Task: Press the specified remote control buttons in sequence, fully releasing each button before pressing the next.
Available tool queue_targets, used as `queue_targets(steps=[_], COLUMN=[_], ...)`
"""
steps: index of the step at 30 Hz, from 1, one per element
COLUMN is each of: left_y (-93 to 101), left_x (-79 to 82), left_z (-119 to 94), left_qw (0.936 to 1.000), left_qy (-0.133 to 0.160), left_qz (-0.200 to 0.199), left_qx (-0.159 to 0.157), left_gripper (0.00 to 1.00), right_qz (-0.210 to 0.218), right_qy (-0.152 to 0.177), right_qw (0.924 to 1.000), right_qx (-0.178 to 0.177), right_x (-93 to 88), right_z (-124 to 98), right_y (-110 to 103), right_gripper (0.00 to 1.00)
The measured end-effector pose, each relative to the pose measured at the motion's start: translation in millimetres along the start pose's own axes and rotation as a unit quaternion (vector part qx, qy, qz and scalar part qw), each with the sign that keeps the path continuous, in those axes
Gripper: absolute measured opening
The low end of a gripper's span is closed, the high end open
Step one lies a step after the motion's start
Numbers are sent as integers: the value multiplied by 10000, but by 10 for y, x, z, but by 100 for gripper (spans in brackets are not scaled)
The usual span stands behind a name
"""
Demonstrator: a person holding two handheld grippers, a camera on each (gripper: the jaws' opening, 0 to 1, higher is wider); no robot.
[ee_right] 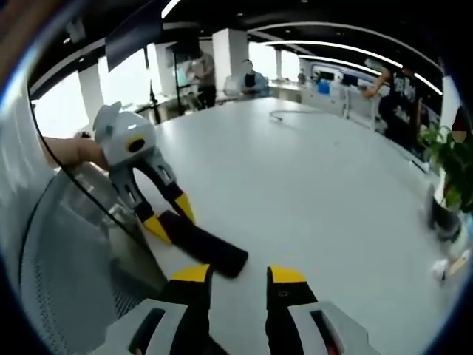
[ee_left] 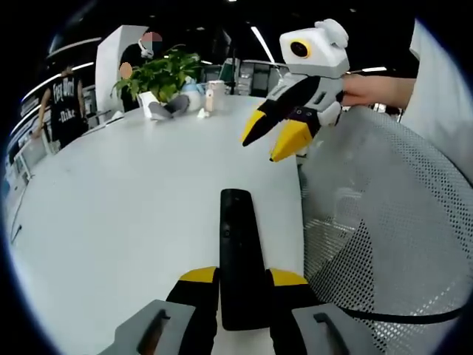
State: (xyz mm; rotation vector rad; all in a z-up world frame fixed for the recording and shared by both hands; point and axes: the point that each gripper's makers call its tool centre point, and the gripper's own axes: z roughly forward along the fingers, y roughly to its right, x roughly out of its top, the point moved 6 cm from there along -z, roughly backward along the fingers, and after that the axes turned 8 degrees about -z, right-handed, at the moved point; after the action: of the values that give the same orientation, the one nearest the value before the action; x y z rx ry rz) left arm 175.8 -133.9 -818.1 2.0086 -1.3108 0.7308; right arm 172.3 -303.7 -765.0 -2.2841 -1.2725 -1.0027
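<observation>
A: Where's the remote control [ee_left: 238,251] and which way does it run?

B: In the left gripper view it lies between the jaws of the left gripper [ee_left: 242,276], which are clamped on its near end. Its long axis runs straight away from the camera, far end out over the white worktop [ee_left: 133,207]. In the right gripper view the remote control [ee_right: 203,245] slants across, one end held by the left gripper [ee_right: 170,219], the free end toward the right gripper [ee_right: 239,274].

A: And the right gripper?

B: Its jaws stand apart, holding nothing, just short of the remote's free end. In the left gripper view the right gripper [ee_left: 275,139] hangs above and beyond the remote, yellow tips pointing down at the worktop, a hand [ee_left: 377,90] behind it.

A: What else is around?

B: A mesh chair back [ee_left: 384,222] sits close beside the remote. At the worktop's far edge stand a potted plant [ee_left: 159,74] and some small items I can't make out. A cable [ee_right: 284,115] lies far across the worktop. People stand in the background.
</observation>
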Motion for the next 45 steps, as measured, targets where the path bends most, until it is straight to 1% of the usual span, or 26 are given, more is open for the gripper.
queue_targets(steps=[5,9,17,19,22,29,40,45], left_y=[2,0,6,12,26,22,15,14], left_x=[-5,-6,-12,-12,-18,-17,-23,-24], left_z=[1,-1,-7,-4,-1,-5,-4,-3], left_qw=[10000,9999,9997,9998,9996,9997,9997,9997], left_qy=[-19,-39,-63,-68,-76,-49,-22,-14], left_qz=[46,103,167,166,265,239,227,219], left_qx=[-51,-90,-138,-107,-72,-65,-67,-70], left_gripper=[24,24,24,24,24,24,24,24], right_qz=[-242,-302,-434,-434,-425,-416,-426,-464], right_qy=[-175,-266,-336,-373,-389,-425,-432,-498], right_qw=[9995,9991,9982,9980,9979,9975,9970,9964], right_qx=[62,141,258,265,295,392,476,496], right_x=[14,44,87,87,89,81,58,35], right_z=[56,124,223,239,256,289,294,310], right_y=[-33,-79,-126,-120,-119,-127,-126,-113], right_gripper=[26,26,25,25,25,24,20,18])
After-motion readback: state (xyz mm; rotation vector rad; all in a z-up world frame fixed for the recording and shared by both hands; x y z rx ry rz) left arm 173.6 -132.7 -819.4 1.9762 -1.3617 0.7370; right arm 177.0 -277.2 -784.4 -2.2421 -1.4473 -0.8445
